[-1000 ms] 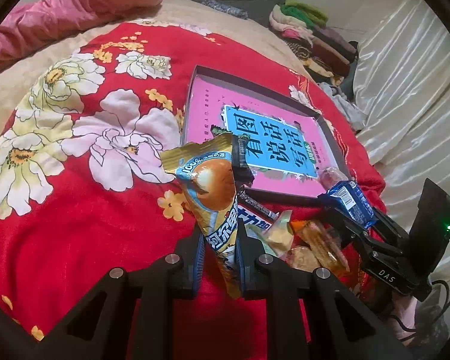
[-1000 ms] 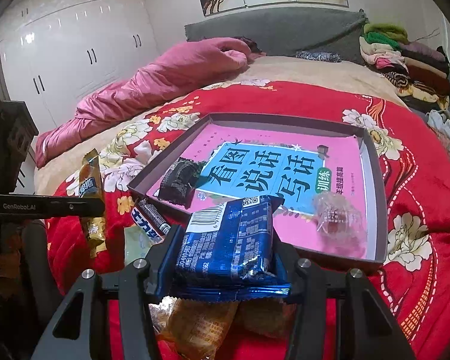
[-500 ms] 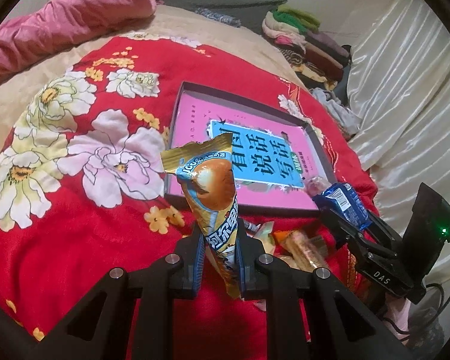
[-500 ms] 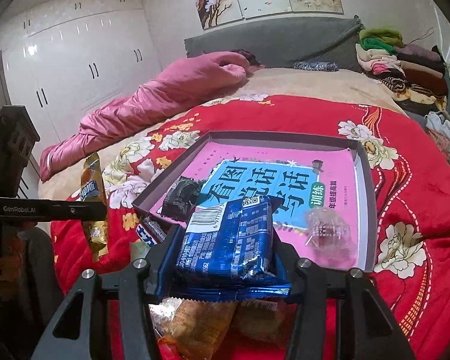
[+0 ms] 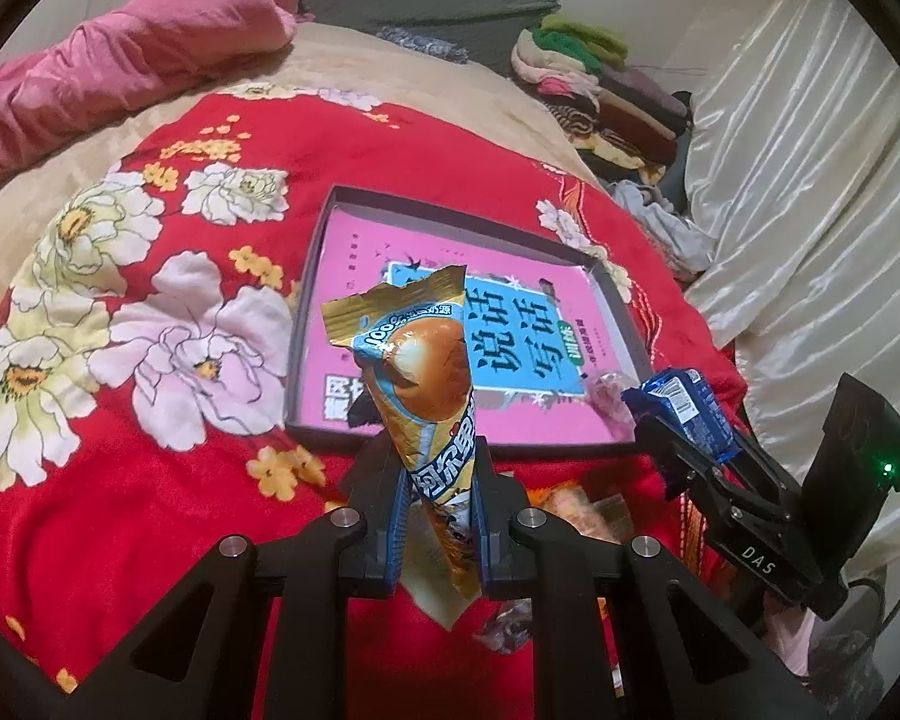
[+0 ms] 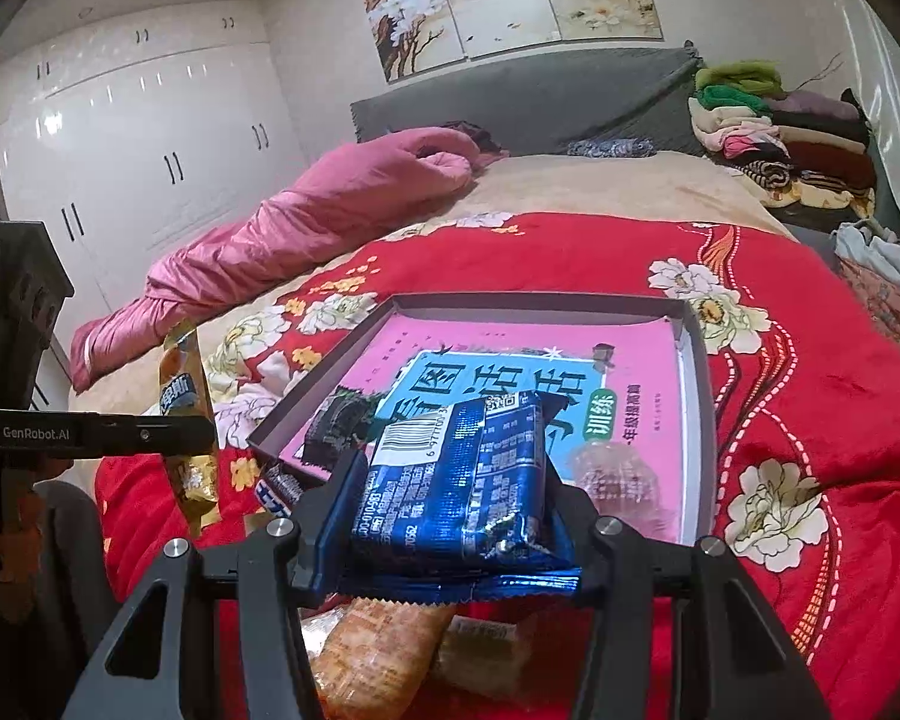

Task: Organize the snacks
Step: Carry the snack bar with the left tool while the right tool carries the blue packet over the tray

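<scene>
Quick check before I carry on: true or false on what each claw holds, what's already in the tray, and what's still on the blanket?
1. The left claw grips a gold snack packet. True.
2. The right claw is empty. False: it grips a blue packet.
3. The tray holds a dark packet. True.
4. No snacks remain on the red blanket. False: an orange packet lies below the right claw.
</scene>
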A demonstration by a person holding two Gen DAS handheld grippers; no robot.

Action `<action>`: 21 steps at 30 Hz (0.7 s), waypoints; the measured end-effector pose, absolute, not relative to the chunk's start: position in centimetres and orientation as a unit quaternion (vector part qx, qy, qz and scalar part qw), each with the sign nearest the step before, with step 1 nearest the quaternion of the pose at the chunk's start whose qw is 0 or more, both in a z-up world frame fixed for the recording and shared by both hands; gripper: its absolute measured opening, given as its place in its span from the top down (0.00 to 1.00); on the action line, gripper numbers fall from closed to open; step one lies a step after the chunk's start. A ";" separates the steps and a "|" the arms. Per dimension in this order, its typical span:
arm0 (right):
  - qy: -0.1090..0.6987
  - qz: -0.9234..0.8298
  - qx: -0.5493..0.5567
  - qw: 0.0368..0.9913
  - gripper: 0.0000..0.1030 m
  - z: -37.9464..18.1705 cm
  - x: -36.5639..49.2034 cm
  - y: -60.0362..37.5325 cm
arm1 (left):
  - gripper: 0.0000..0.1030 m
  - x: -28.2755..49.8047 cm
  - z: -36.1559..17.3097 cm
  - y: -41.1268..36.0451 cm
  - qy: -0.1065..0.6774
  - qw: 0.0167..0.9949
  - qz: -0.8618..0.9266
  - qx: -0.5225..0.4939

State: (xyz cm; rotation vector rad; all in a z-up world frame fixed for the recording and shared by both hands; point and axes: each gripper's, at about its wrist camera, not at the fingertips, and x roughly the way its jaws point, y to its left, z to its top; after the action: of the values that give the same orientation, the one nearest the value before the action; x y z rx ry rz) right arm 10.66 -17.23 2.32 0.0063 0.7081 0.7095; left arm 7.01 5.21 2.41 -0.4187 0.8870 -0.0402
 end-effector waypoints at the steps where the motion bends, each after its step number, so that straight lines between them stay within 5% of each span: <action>1: 0.338 0.338 0.004 0.878 0.48 2.4 10.8 -17.4 | 0.83 7.2 2.5 5.1 0.425 0.883 -0.020 -0.201; 21: 0.333 0.316 0.020 0.888 0.48 2.1 12.7 -18.6 | 0.83 12.0 2.4 3.5 0.416 0.885 -0.023 -0.206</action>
State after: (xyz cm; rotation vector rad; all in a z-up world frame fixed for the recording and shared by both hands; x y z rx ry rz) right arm 12.74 -18.59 2.11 0.0410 0.6921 0.6565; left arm 11.96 3.46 2.44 -0.4292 0.8660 -0.0478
